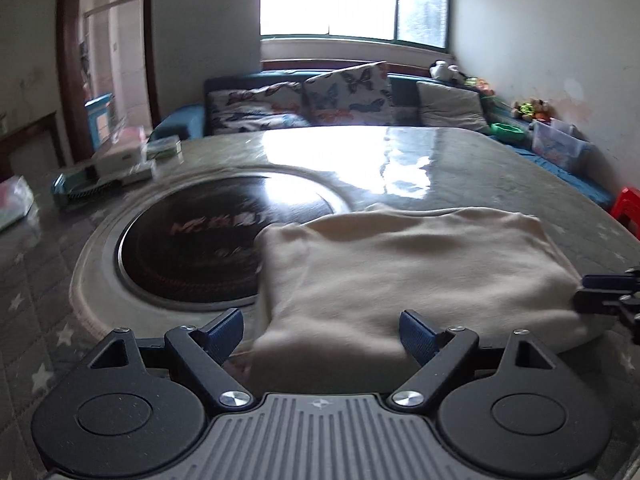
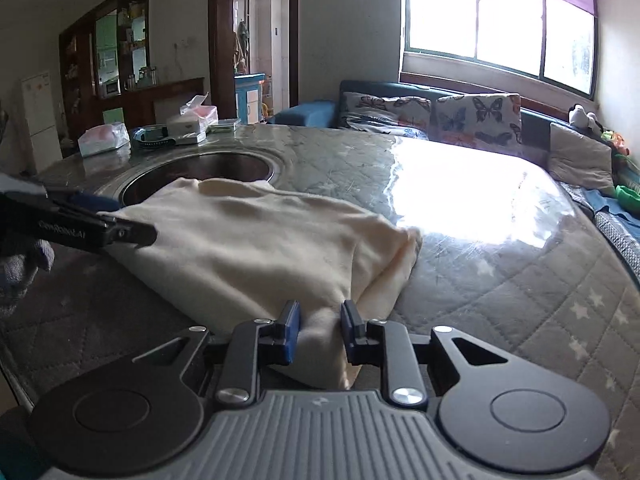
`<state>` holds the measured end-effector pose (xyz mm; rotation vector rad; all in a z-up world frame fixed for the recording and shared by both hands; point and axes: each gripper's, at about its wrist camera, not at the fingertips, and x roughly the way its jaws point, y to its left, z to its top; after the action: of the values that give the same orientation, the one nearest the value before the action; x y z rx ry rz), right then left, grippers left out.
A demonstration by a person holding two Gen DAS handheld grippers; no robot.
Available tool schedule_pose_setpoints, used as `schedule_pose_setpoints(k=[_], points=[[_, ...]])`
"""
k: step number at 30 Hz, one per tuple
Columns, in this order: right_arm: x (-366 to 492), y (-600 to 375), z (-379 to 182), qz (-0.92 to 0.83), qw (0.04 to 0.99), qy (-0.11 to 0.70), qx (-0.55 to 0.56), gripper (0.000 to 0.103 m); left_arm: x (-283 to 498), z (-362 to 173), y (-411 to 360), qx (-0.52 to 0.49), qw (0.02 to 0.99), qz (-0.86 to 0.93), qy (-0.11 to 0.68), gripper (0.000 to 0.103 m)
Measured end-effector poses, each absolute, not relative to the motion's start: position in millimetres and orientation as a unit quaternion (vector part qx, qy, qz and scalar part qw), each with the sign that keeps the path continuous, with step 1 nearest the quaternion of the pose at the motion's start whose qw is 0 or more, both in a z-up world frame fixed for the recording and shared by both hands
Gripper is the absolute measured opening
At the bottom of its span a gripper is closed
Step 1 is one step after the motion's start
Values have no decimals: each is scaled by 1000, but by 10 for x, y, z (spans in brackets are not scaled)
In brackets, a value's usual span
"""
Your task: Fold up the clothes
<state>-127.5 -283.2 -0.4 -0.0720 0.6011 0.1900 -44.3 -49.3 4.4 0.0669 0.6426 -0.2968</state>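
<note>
Fingers of my right gripper (image 2: 319,330) sit pinched onto a near corner of the cream cloth (image 2: 256,240), a tuck of fabric bunched between the blue pads (image 2: 290,330). My left gripper (image 1: 322,338) is spread wide, nothing held, its fingers straddling the cloth's near edge, which lies between and just ahead of them. From the right wrist, the left gripper reaches the cloth's far-left edge; whether it touches the fabric I cannot tell.

The cloth lies as a folded stack on the quilted, glossy-covered bench (image 2: 500,264), its long axis running from my right gripper away toward the round dark burner (image 1: 216,240) set into the bench, one far corner overlapping the burner's rim. I judge the right gripper, already gripping, is placed to carry its corner across; the left must first close. Beyond, boxes (image 2: 188,122) stand at the bench's far edge, then the sofa (image 2: 440,120) under the window (image 2: 500,20).
</note>
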Motion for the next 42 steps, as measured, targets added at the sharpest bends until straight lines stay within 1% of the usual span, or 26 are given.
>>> schedule_pose_setpoints(k=[6, 9, 12, 13, 14, 16, 17, 18, 20, 23, 27, 34, 39, 40, 42], points=[[-1163, -2653, 161, 128, 954, 267, -39, 23, -411, 0, -277, -15, 935, -126, 331, 85], [-1052, -2560, 134, 148, 952, 267, -33, 24, -445, -2, -224, -25, 934, -127, 332, 80], [-950, -2488, 23, 156, 946, 280, -41, 26, -485, 6, -187, -31, 935, -128, 328, 70], [-941, -2494, 3, 156, 946, 282, -39, 26, -494, 13, -172, -34, 935, -129, 328, 63], [-932, -2500, -18, 156, 945, 284, -37, 26, -501, 20, -158, -38, 935, -133, 328, 51], [-925, -2521, -25, 156, 944, 288, -34, 27, -508, 28, -150, -47, 931, -145, 330, 41], [-927, -2523, -22, 156, 944, 289, -35, 27, -512, 31, -155, -48, 930, -150, 331, 36], [-926, -2532, -27, 156, 943, 291, -39, 28, -518, 33, -170, -44, 931, -151, 330, 35], [-927, -2551, -43, 158, 942, 293, -46, 28, -523, 37, -183, -43, 929, -158, 331, 27], [-934, -2558, -43, 163, 939, 299, -52, 28, -528, 40, -163, -52, 923, -168, 341, 25], [-989, -2552, -44, 168, 935, 302, -74, 28, -579, 38, -121, -61, 915, -187, 353, 25], [-1220, -2590, 4, 167, 929, 316, -98, 28, -793, 57, -171, -42, 902, -228, 364, 25], [-1341, -2645, 113, 171, 921, 336, -93, 28, -840, 117, -161, -28, 898, -245, 364, 30], [-1331, -2677, 149, 167, 925, 332, -86, 28, -838, 139, -154, -25, 899, -245, 361, 33], [-1280, -2749, 211, 153, 932, 322, -68, 28, -820, 200, -139, -19, 904, -242, 351, 35]])
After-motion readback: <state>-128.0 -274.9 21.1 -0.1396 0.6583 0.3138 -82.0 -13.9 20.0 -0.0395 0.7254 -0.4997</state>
